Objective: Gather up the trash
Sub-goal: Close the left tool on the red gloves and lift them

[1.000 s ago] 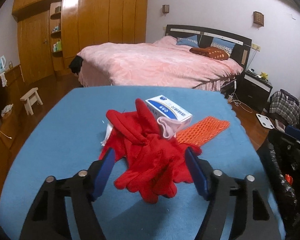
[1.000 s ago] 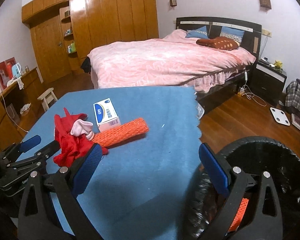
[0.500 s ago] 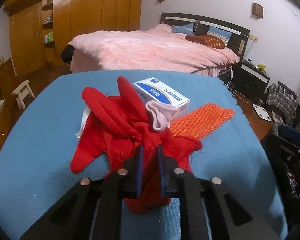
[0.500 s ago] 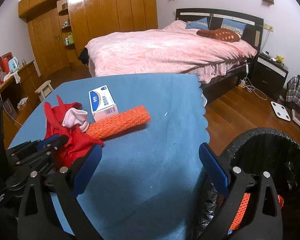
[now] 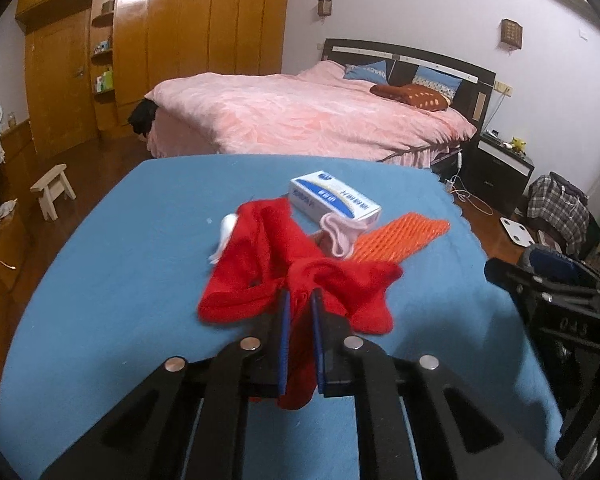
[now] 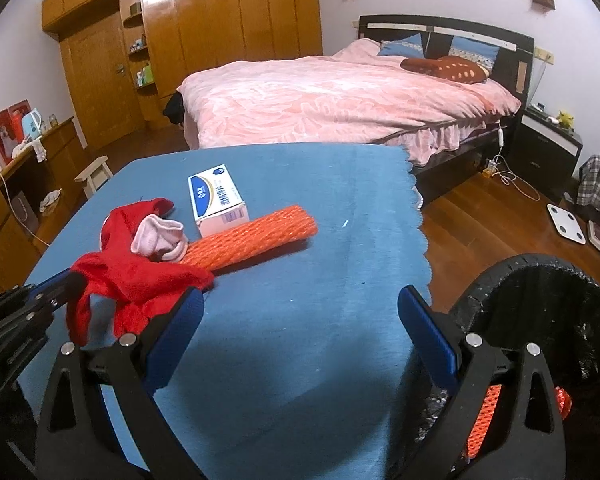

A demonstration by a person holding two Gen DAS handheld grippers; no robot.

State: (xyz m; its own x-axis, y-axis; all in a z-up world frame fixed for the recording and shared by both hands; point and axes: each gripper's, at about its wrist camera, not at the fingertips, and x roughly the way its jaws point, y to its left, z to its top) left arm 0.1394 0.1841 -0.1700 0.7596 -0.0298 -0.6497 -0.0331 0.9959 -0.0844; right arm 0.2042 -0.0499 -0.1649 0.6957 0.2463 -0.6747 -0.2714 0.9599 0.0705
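One red cloth [image 5: 300,276] on blue table [image 5: 120,280], bunched | left gripper [image 5: 299,320] clenched on its near fold | right gripper [image 6: 300,320] released, empty | likely light, limp; would drape, may drag pink sock [image 5: 338,236] | bin [image 6: 560,320] beside table

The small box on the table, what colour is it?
The box is white with a blue panel, clearest in the right wrist view.

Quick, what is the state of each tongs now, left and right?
Left tongs: closed on the red cloth.
Right tongs: open, holding nothing, above the blue table.
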